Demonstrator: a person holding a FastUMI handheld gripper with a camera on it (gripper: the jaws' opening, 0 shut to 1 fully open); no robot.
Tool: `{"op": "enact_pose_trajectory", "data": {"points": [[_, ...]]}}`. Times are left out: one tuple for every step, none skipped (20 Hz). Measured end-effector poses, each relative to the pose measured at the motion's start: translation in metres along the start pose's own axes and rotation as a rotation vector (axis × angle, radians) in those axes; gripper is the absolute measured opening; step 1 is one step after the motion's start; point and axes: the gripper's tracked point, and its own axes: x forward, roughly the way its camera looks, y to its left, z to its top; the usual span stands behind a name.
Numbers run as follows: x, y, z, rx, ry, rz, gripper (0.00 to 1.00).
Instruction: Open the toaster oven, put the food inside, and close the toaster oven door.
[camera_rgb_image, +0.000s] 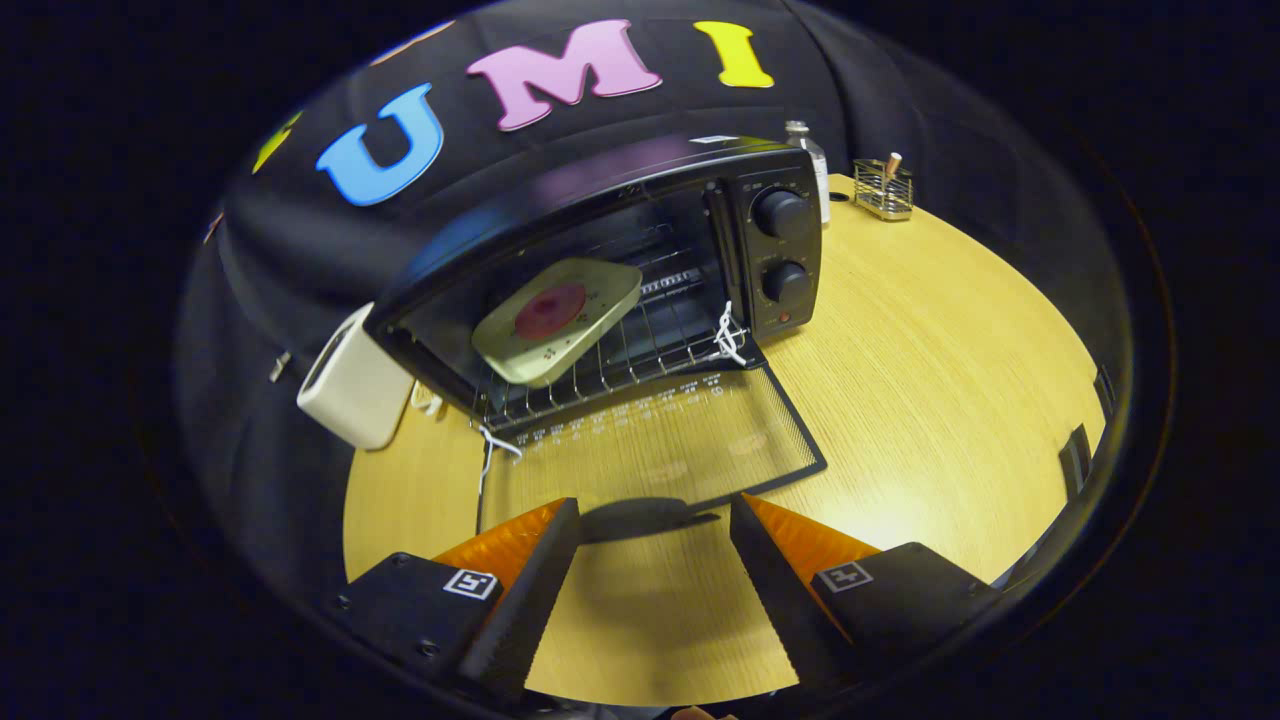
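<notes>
You are holding the gripper (655, 520) above the wooden table (950, 380) with its 2 fingers spread wide and gripping nothing; bare tabletop is showing between them. The toaster oven (640, 250) is sitting at the far side of the table, and its glass door (650, 455) is lying fully open and flat toward you, its near edge and handle falling just ahead of the fingertips. The food, a red round piece on a pale green plate (557, 318), is resting inside on the wire rack (640, 360), well beyond the fingers and toward the left half of the cavity. The plate is lying tilted on the rack bars, apparently because it was slid in at an angle. White string (730, 335) is tied at both door hinges, probably as a pull aid. By my judgement, 2 of the 3 steps are done and only the door closing is remaining; the open fingers are sitting well placed to go under the door's near edge and lift it.

A cream box (355, 390) is standing left of the oven, a wire holder (884, 187) at the far right.
</notes>
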Motion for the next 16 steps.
{"op": "enact_pose_trajectory", "data": {"points": [[0.000,-0.001,-0.012,-0.031,0.024,0.005,0.99],[-0.001,-0.001,-0.026,-0.056,0.049,0.005,0.99],[0.000,-0.004,-0.035,-0.084,0.068,-0.005,0.99],[0.003,-0.010,-0.041,-0.118,0.082,-0.026,0.99],[0.006,-0.016,-0.047,-0.155,0.093,-0.046,0.99],[0.012,-0.021,-0.050,-0.196,0.097,-0.059,0.99],[0.017,-0.026,-0.052,-0.238,0.098,-0.074,0.99],[0.023,-0.029,-0.050,-0.281,0.085,-0.087,0.99],[0.028,-0.030,-0.046,-0.327,0.066,-0.090,0.99],[0.032,-0.028,-0.044,-0.374,0.053,-0.085,0.99],[0.037,-0.026,-0.044,-0.410,0.049,-0.080,0.99],[0.042,-0.024,-0.046,-0.426,0.060,-0.074,0.99],[0.044,-0.019,-0.046,-0.423,0.062,-0.053,0.99],[0.049,-0.013,-0.043,-0.419,0.053,-0.037,0.99],[0.051,-0.012,-0.043,-0.424,0.061,-0.035,0.98],[0.053,-0.011,-0.038,-0.417,0.051,-0.036,0.99]]}}
